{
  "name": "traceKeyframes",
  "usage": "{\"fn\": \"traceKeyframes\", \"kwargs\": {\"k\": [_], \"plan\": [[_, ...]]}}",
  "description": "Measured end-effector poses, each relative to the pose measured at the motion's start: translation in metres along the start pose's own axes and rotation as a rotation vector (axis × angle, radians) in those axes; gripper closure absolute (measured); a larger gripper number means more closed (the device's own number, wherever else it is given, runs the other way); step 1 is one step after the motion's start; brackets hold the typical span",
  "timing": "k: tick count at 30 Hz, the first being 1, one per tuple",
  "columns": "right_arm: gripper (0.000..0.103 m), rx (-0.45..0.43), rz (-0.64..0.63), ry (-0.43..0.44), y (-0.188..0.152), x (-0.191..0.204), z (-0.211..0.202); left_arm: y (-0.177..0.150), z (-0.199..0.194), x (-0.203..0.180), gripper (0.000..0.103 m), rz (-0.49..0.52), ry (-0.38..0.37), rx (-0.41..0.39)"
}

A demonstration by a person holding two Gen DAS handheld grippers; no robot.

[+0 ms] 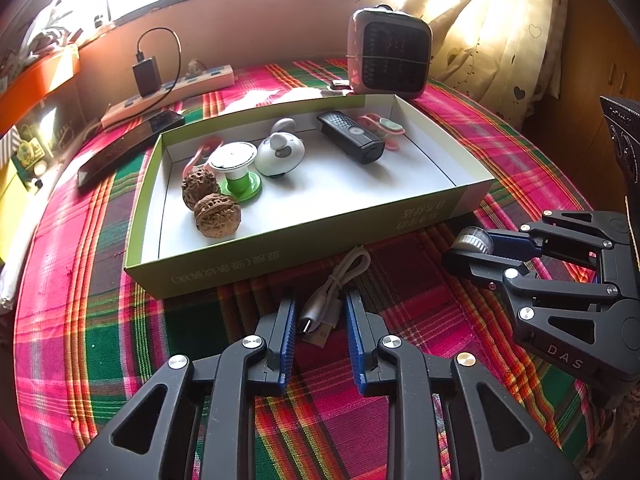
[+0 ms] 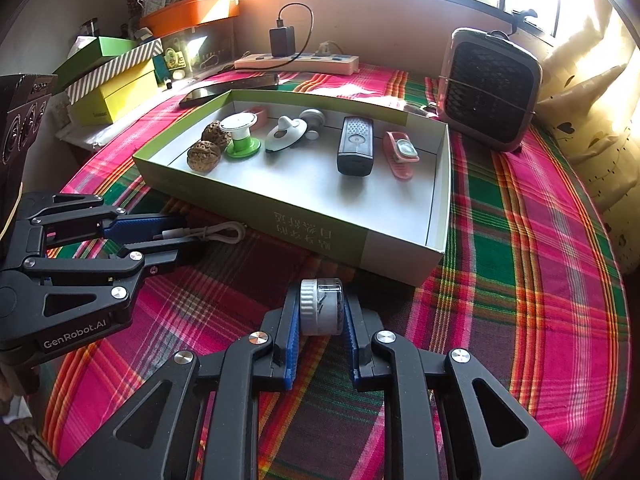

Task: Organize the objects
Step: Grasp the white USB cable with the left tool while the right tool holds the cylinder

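A shallow green box (image 1: pixel 240 264) (image 2: pixel 260 216) with a white inside sits on the plaid cloth. In it lie two walnuts (image 1: pixel 216 214), a green-and-white spool (image 1: pixel 236 168), a white round gadget (image 1: pixel 280 152), a black device (image 1: pixel 352 136) and a pink clip (image 1: pixel 384 128). In front of the box, my left gripper (image 1: pixel 320 304) (image 2: pixel 180 235) is shut on a coiled white USB cable (image 1: pixel 336 280) (image 2: pixel 216 232) that rests on the cloth. To its right, my right gripper (image 2: pixel 322 300) (image 1: pixel 470 250) is shut on a small clear cylinder with a ribbed silver ring (image 2: pixel 322 306) (image 1: pixel 474 240), close to the box's front corner.
A small heater (image 1: pixel 390 54) (image 2: pixel 490 88) stands behind the box at the right. A power strip with a black charger (image 1: pixel 168 88) (image 2: pixel 296 60) and a dark phone (image 1: pixel 128 148) lie behind it at the left. Stacked boxes (image 2: pixel 112 80) sit at the far left, a curtain (image 1: pixel 500 32) at the right.
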State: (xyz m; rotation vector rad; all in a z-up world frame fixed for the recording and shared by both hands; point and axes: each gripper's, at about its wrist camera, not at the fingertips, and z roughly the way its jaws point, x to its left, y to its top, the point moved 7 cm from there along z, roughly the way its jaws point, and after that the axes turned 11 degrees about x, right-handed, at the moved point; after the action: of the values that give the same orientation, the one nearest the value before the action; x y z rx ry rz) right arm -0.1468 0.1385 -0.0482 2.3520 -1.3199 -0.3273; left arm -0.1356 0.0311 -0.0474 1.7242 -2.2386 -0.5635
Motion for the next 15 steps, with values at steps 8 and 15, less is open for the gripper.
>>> {"fn": "traceKeyframes", "kwargs": {"k": [8,15], "plan": [[0.083,-0.008,0.005,0.004,0.0002,-0.0002,-0.0017,-0.0006,-0.0011,0.0012,0.083,-0.007,-0.008,-0.001],[0.083,-0.018,0.007,0.002,0.0003,0.003,-0.0071,-0.0037,-0.0041,0.0014,0.083,-0.016,-0.03,-0.009]]}}
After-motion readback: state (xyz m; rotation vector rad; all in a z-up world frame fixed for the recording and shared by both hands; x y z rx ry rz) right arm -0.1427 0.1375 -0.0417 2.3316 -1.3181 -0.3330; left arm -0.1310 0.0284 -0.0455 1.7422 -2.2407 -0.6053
